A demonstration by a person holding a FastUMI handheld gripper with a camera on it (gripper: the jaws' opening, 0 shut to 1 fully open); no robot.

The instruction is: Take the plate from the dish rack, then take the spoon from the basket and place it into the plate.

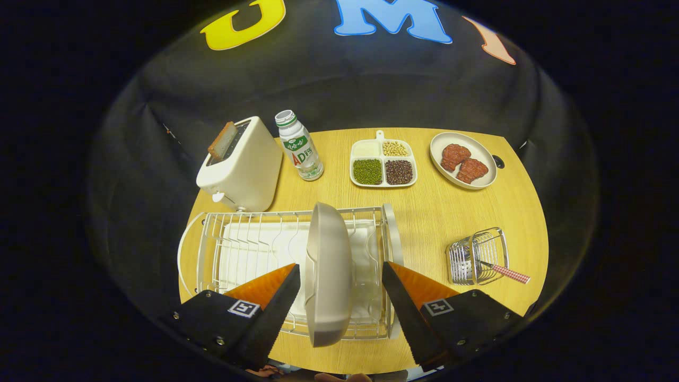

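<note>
Standing plate (329, 273) in rack (212, 233), gripper (339, 281) spread

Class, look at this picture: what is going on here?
A person holds tongs open over a dish rack on a wooden table. A plate stands on edge in the rack, between the fingers, not yet gripped. The spoon sits in a wire basket beside the rack, untouched.

The gripper (340, 286) hovers, jaws spread wide apart.
</note>
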